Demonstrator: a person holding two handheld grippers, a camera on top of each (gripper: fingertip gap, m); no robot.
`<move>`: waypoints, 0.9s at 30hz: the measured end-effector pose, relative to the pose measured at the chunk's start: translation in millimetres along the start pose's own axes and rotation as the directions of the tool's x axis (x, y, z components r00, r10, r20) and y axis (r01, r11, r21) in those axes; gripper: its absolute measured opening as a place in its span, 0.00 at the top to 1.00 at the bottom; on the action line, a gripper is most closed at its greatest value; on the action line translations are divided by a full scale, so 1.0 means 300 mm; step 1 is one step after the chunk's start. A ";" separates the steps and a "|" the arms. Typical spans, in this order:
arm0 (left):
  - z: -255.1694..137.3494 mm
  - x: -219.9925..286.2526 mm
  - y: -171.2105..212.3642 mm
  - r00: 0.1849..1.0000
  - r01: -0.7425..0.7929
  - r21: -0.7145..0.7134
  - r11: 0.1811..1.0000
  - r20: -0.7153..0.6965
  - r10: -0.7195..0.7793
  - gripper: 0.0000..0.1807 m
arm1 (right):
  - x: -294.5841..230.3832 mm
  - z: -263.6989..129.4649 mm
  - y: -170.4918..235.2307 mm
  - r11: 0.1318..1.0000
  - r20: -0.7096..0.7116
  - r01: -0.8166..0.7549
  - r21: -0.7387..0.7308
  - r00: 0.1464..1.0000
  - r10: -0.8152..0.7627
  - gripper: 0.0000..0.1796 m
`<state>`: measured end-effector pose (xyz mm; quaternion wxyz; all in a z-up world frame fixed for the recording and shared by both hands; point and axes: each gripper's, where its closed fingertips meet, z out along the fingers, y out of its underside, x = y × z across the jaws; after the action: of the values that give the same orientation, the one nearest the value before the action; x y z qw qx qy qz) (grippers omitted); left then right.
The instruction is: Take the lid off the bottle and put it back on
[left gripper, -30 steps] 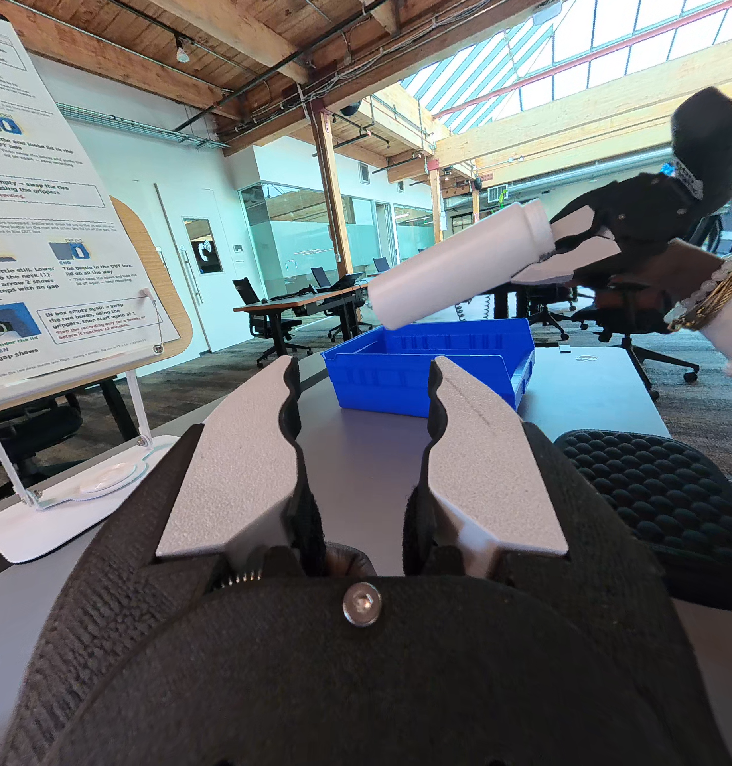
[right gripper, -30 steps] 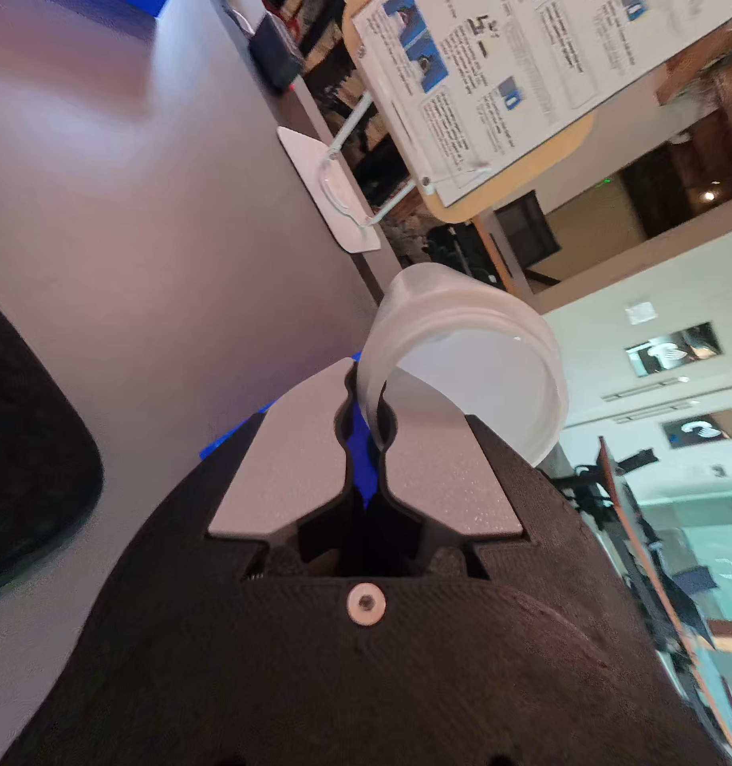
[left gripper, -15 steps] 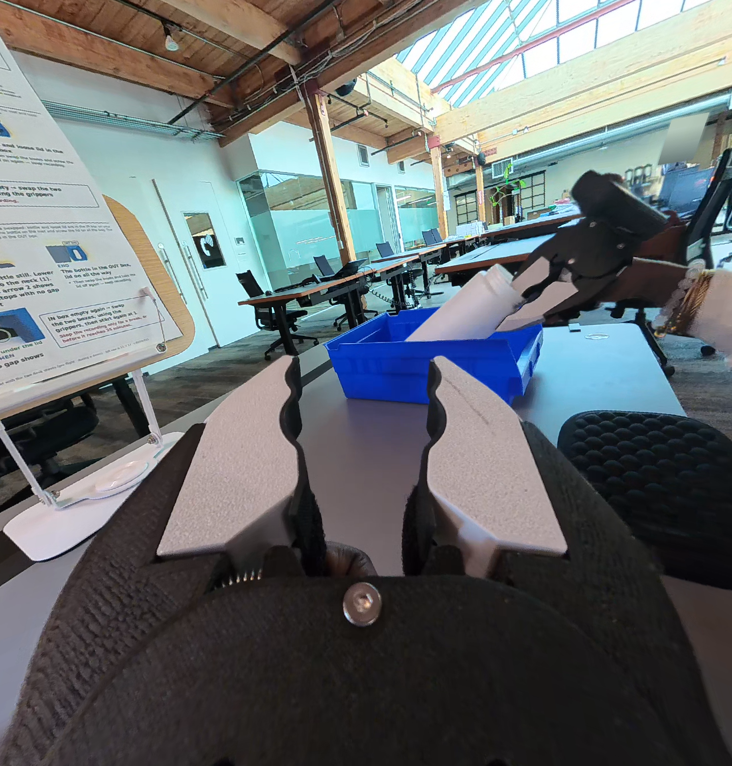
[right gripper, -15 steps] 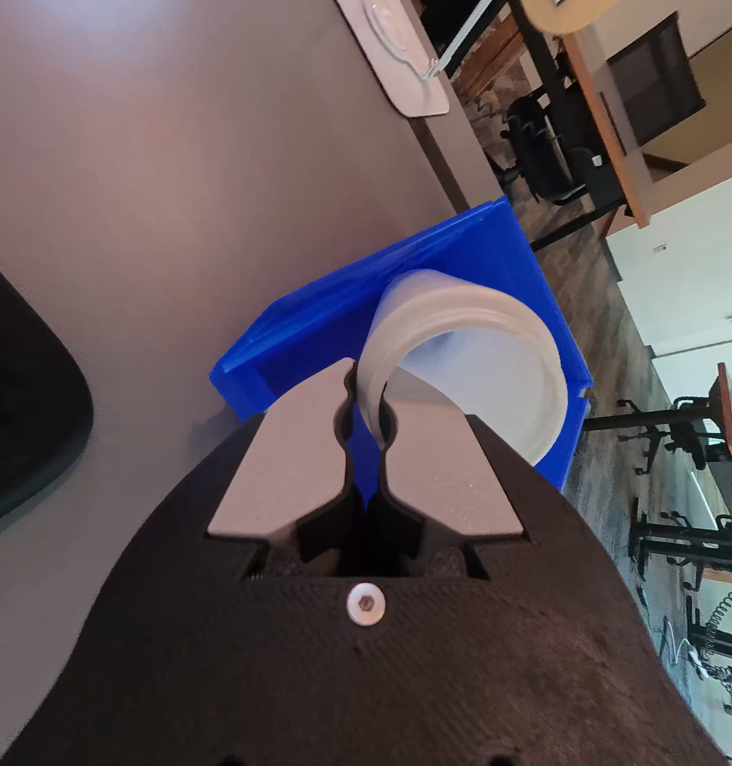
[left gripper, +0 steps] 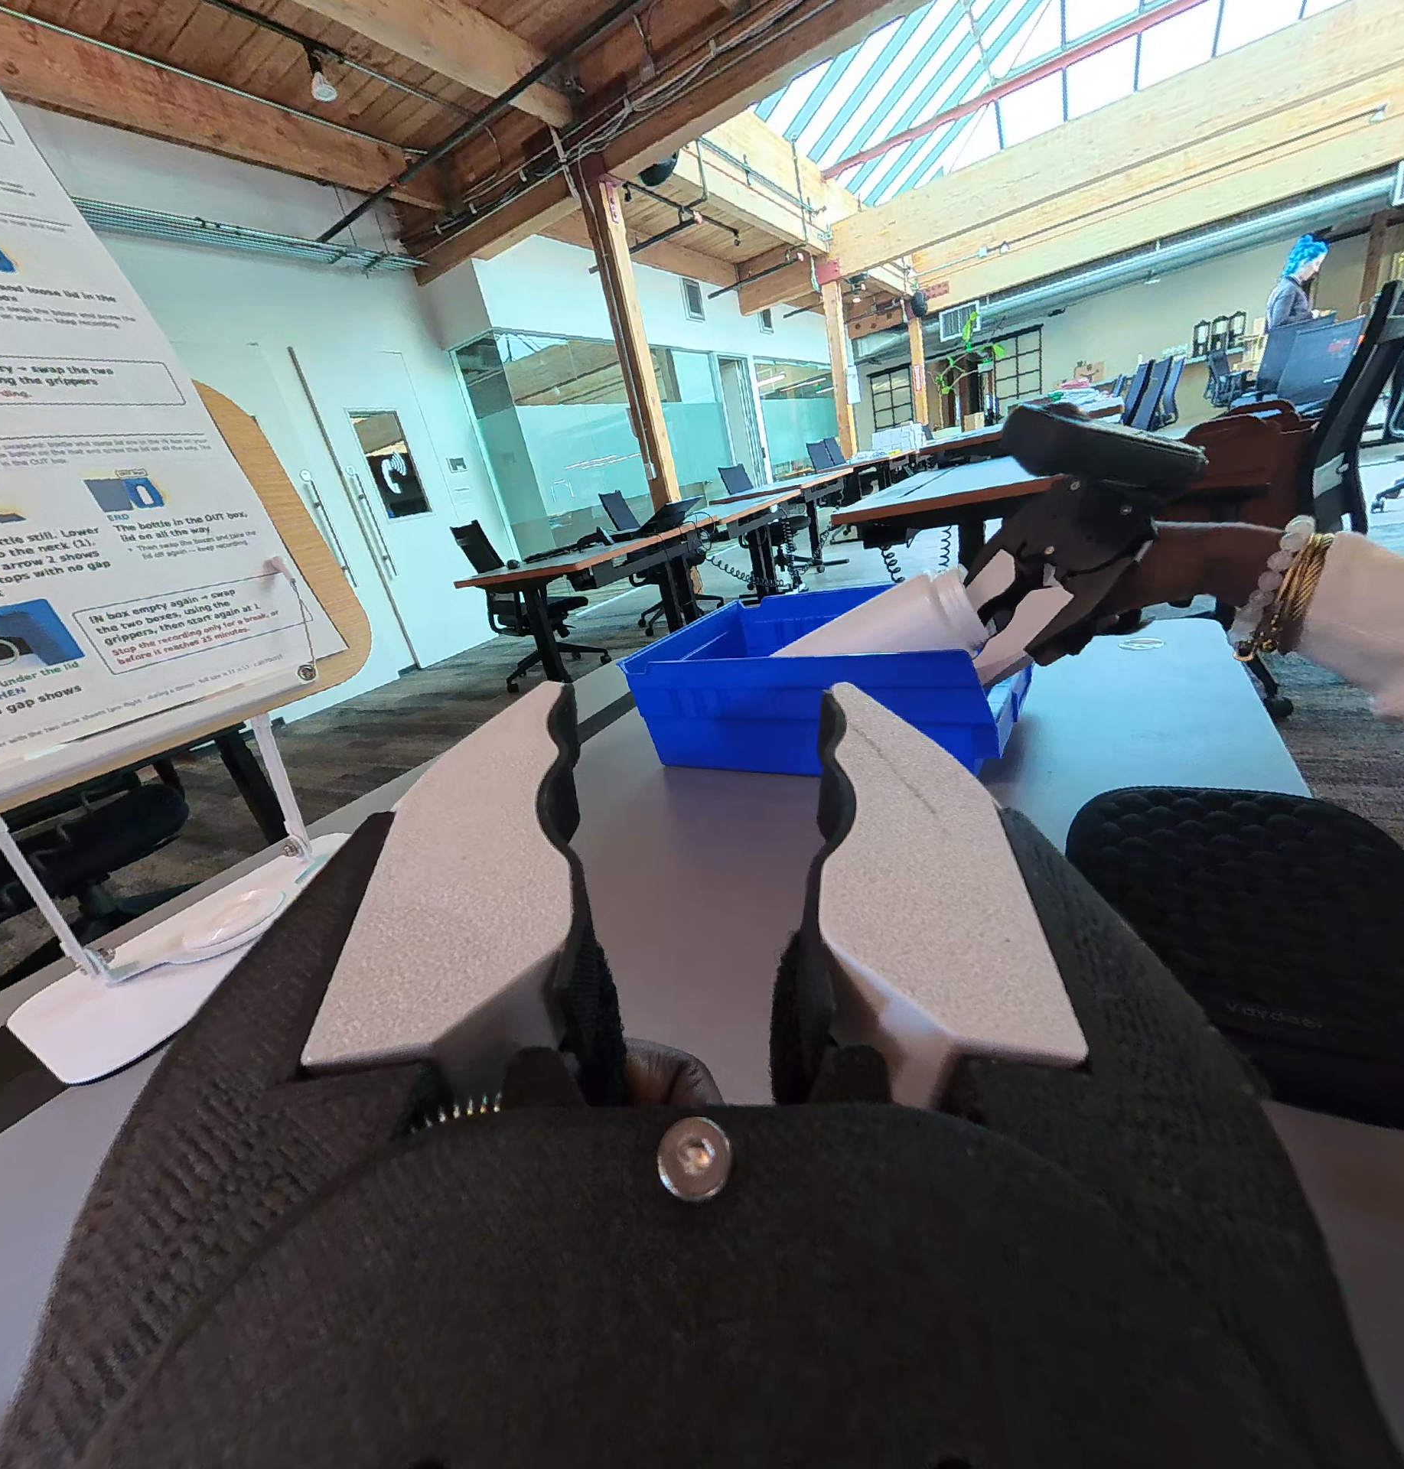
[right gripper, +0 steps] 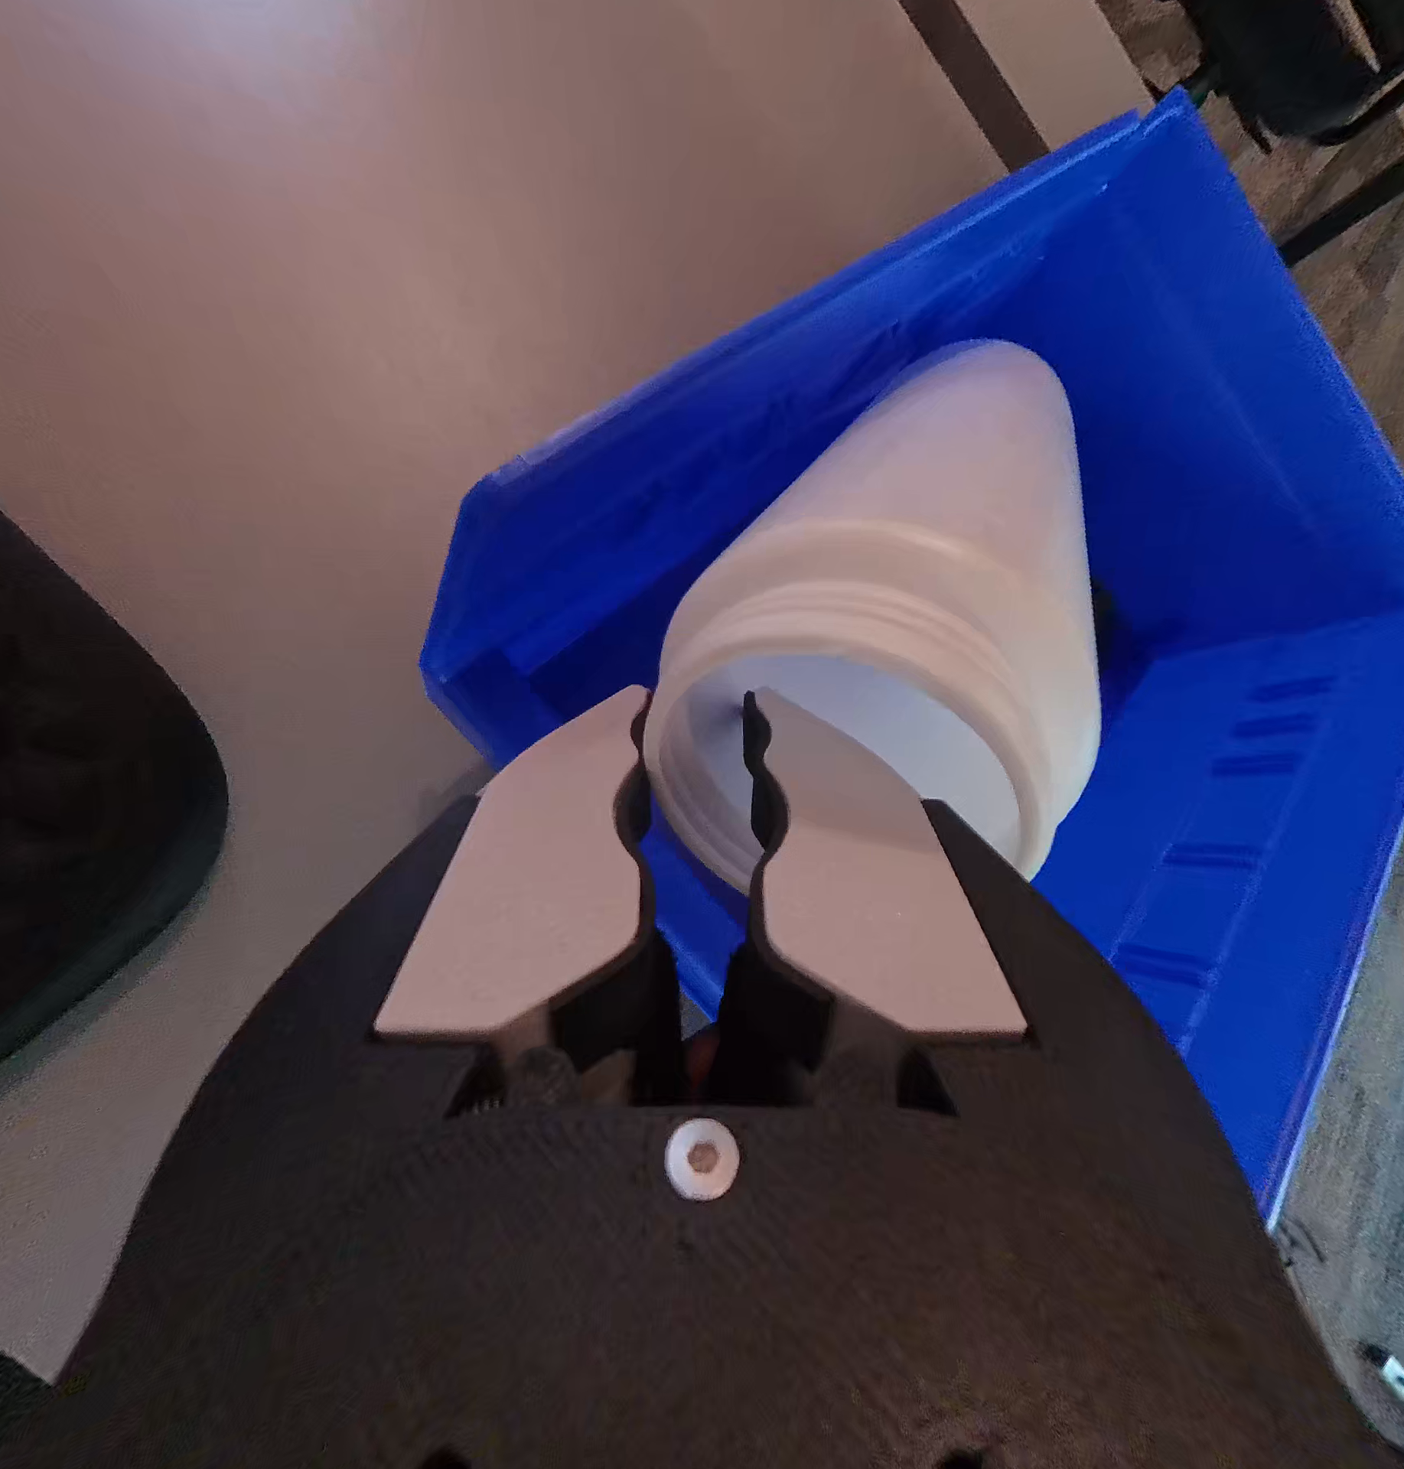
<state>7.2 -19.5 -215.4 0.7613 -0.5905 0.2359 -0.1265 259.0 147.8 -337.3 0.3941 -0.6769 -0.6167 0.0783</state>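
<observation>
1. Starting with the grey table: it fills the lower middle of the left wrist view and carries everything the task needs.
2. The blue bin stands at centre right of that view, and in the right wrist view it takes up the right half.
3. The white bottle lies tilted inside the bin, base down toward the far wall and open mouth raised toward the camera. Its neck threads are bare, so the lid is off.
4. The left gripper hovers low over the table, short of the bin, with its fingers spread wide and nothing between them.
5. The right gripper sits at the bottle's mouth. One finger is outside the neck and the other inside, with a narrow gap between them. I cannot tell whether they grip the rim or only straddle it.
6. I can make out no lid in either view.
7. Judging by this, the removal half looks done. What is left is finding the lid, seating it on the neck and screwing it down.
</observation>
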 end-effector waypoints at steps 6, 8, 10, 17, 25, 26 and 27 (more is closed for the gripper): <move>-0.002 -0.001 -0.002 1.000 -0.005 0.001 1.000 0.005 0.005 0.68 | -0.010 -0.012 0.027 0.995 0.039 -0.081 -0.064 0.996 0.084 0.80; -0.001 -0.002 -0.002 1.000 0.000 0.002 1.000 0.005 0.000 0.68 | -0.011 -0.016 0.029 0.992 0.037 -0.106 -0.075 0.993 0.109 0.78; -0.001 -0.001 0.000 1.000 -0.002 -0.002 1.000 0.004 0.002 0.68 | -0.011 -0.022 0.032 0.986 0.031 -0.139 -0.095 0.989 0.142 0.76; 0.000 0.001 0.001 1.000 -0.004 -0.003 1.000 0.002 0.004 0.68 | -0.081 -0.045 0.051 0.952 0.118 -0.160 -0.261 0.974 0.196 0.65; 0.002 0.002 0.003 1.000 0.001 -0.008 1.000 -0.001 -0.001 0.68 | -0.110 -0.075 0.025 0.948 0.183 -0.154 -0.277 0.960 0.210 0.66; 0.003 0.004 0.005 1.000 0.000 -0.010 1.000 -0.003 0.000 0.68 | -0.110 -0.085 0.027 0.944 0.184 -0.148 -0.294 0.961 0.208 0.66; 0.003 0.005 0.007 1.000 -0.002 -0.013 1.000 -0.004 0.002 0.68 | -0.107 -0.095 0.028 0.941 0.176 -0.141 -0.309 0.963 0.202 0.66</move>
<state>8.8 -18.7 -217.6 0.7571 -0.5951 0.2388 -0.1253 275.1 107.1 -335.5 0.2153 -0.7677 -0.5970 0.0893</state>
